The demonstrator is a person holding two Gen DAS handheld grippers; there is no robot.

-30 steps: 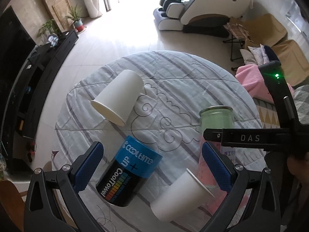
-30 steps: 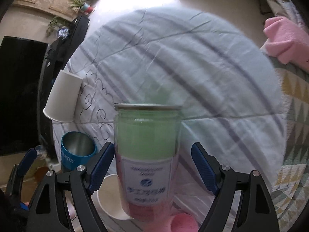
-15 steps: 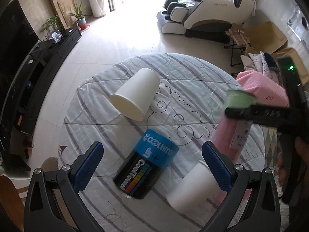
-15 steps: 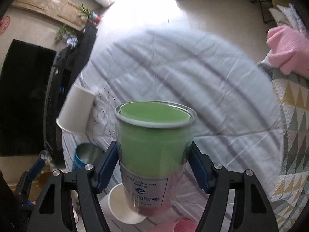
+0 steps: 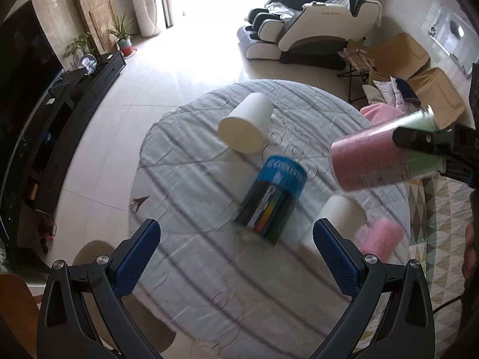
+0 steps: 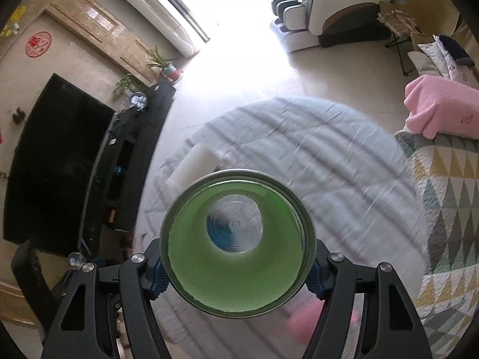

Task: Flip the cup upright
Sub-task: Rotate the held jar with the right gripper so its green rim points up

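Cup (image 5: 386,155): pink-and-green cup, clenched at its green end by my right gripper (image 6: 236,275); it is off the table, over the right side, lying nearly on its side with the pink base toward the middle.
Change from earlier: 1.0 s ago it stood on the cloth between my parted right fingers; 0.5 s ago it was gripped and lifted, only slightly tilted; now it is tipped so far that my right wrist camera looks straight down its open mouth to the clear bottom.
Table (image 5: 185,269): round, under a pale striped quilted cloth; stitched curly letters near the middle, too blurred to read.
Left gripper (image 5: 236,257): released, blue pads (image 5: 137,257) wide apart, nothing between them, above the near edge. It sits higher and further back than 1.0 s ago.
Black can (image 5: 271,202): on its side, blue band; the "CoolTime" print was readable earlier, now blurred.
White paper cup (image 5: 245,124): on its side, far part of table.
Second white cup (image 5: 338,218): near right edge, below the held cup.
Pink object (image 5: 380,236): just beside it, blurred.
Massage chair (image 6: 350,3): lettering on headrest, unreadable.
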